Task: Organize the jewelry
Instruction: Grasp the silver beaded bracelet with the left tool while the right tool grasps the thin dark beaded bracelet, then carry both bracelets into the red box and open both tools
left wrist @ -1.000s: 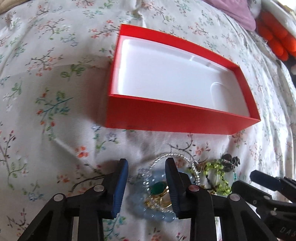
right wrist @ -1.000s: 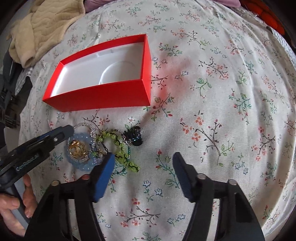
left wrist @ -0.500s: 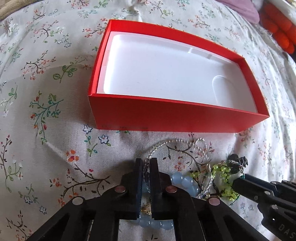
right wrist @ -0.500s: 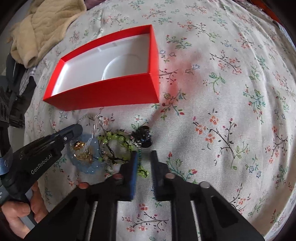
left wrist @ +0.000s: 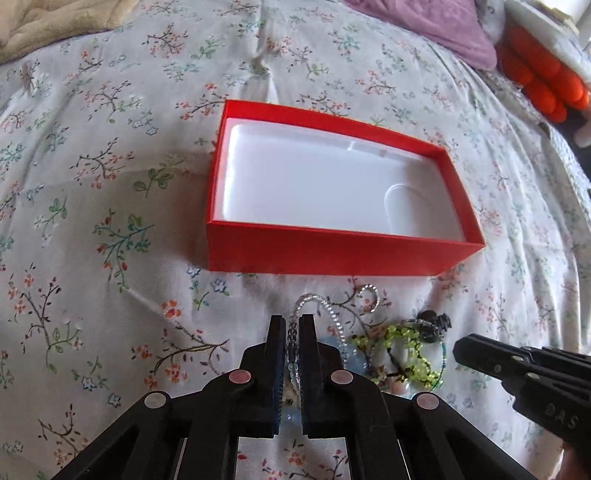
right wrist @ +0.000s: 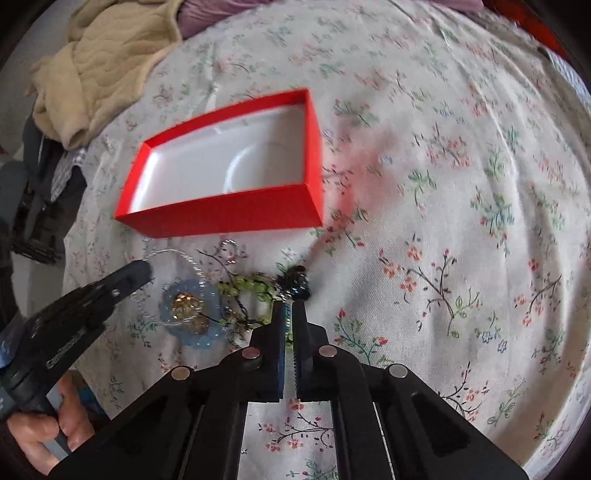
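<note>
The left gripper (left wrist: 291, 328) is reaching low over the floral-print bedspread (left wrist: 92, 184), its two black fingers pinched together on a strand of clear glass beads (left wrist: 325, 306) that is running up between the pads and looping out ahead of the tips. In the right wrist view this same gripper (right wrist: 142, 267) is coming in from the left edge, gripped by a bare hand (right wrist: 55, 417) low in the corner.

The right gripper (right wrist: 291, 308) is pointing forward and slightly down, its fingers nearly closed on a thin teal beaded strand (right wrist: 290, 332) that is lying in the narrow gap between them; its tips are sitting just beside a dark beaded cluster (right wrist: 295, 282).

The jewelry is lying in a tangled heap on the bedspread just in front of the open red cardboard box with a white moulded insert (left wrist: 332, 254): a ring of pale blue beads (right wrist: 192, 314) surrounding a gold piece (right wrist: 186, 304), and a yellow-green beaded bracelet (left wrist: 399, 354) beside it. None of it is sitting inside the box.

A beige quilted blanket (right wrist: 96, 66) is bunched at the far left of the bed, and a purple cloth (left wrist: 436, 29) is lying beyond the box.
</note>
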`<state>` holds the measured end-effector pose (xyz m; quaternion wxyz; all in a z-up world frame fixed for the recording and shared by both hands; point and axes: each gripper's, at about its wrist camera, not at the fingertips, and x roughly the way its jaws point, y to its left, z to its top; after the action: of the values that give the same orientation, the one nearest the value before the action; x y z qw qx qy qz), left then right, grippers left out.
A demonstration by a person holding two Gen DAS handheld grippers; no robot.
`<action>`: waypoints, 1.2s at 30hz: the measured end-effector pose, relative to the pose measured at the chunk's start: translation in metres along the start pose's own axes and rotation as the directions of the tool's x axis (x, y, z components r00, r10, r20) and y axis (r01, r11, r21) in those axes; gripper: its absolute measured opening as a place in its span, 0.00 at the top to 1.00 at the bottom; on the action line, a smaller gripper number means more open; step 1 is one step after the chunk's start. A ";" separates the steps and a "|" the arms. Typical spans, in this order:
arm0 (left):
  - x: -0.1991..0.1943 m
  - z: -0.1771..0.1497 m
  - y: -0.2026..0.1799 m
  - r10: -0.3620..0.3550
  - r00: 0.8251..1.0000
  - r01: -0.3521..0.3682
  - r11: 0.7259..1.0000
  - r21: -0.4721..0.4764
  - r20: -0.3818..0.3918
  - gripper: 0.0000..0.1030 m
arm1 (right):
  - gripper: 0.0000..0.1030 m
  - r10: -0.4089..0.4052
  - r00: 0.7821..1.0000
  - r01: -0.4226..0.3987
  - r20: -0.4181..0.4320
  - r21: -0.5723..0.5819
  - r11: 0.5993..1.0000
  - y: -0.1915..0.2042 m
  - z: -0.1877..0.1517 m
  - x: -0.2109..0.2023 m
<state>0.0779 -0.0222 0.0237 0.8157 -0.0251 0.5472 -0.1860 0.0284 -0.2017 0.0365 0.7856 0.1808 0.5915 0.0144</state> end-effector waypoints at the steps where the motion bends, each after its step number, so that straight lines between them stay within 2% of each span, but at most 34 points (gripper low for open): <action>1: 0.001 0.000 0.001 0.003 1.000 -0.003 1.000 -0.002 -0.003 0.99 | 0.87 0.002 1.000 -0.002 -0.009 0.011 1.000 -0.003 -0.001 0.002; 3: 0.004 0.000 0.002 0.007 1.000 -0.007 1.000 -0.004 -0.008 0.99 | 0.71 0.010 1.000 -0.009 -0.019 0.031 0.999 -0.010 -0.003 0.004; 4: 0.005 -0.001 0.003 0.011 1.000 -0.011 1.000 -0.004 -0.012 0.99 | 0.67 0.014 1.000 -0.013 -0.023 0.038 0.999 -0.010 -0.002 0.006; 8: 0.006 -0.005 0.002 0.022 1.000 -0.022 1.000 0.006 -0.014 0.99 | 0.67 0.016 1.000 -0.015 -0.025 0.032 0.999 -0.006 0.000 0.012; 11: 0.006 -0.004 0.001 0.031 0.999 -0.031 0.999 0.017 -0.012 0.99 | 0.74 0.004 0.999 -0.003 -0.042 0.025 1.000 -0.004 0.000 0.020; 12: 0.006 -0.004 0.001 0.032 0.999 -0.032 0.999 0.020 -0.010 0.99 | 0.89 -0.002 0.999 0.002 -0.050 0.019 1.000 -0.003 0.000 0.023; 14: 0.003 -0.003 0.000 0.028 1.000 -0.028 0.999 0.026 -0.005 0.99 | 0.97 0.003 0.999 -0.002 -0.050 0.012 1.000 -0.001 0.000 0.024; 17: -0.008 -0.001 -0.002 0.015 1.000 -0.016 0.999 0.035 0.019 0.99 | 0.97 0.004 1.000 -0.004 -0.003 -0.018 1.000 0.006 0.002 0.010; 24: -0.041 0.009 -0.009 -0.039 0.996 0.035 0.998 0.043 0.080 0.99 | 0.98 0.068 0.993 -0.062 0.101 -0.067 0.996 0.022 0.009 -0.035; 30: -0.060 0.032 -0.017 -0.098 0.986 0.091 0.994 0.051 0.136 0.99 | 0.98 0.135 0.970 -0.121 0.204 -0.083 0.989 0.029 0.028 -0.072; 36: -0.057 0.056 -0.026 -0.175 0.969 0.171 0.984 0.041 0.172 0.99 | 0.97 0.183 0.949 -0.176 0.258 -0.053 0.983 0.031 0.056 -0.076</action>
<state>0.1026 -0.0365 0.1028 0.8414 -0.0785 0.4668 -0.2606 0.0634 -0.2057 0.1295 0.8548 0.2227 0.4634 0.0705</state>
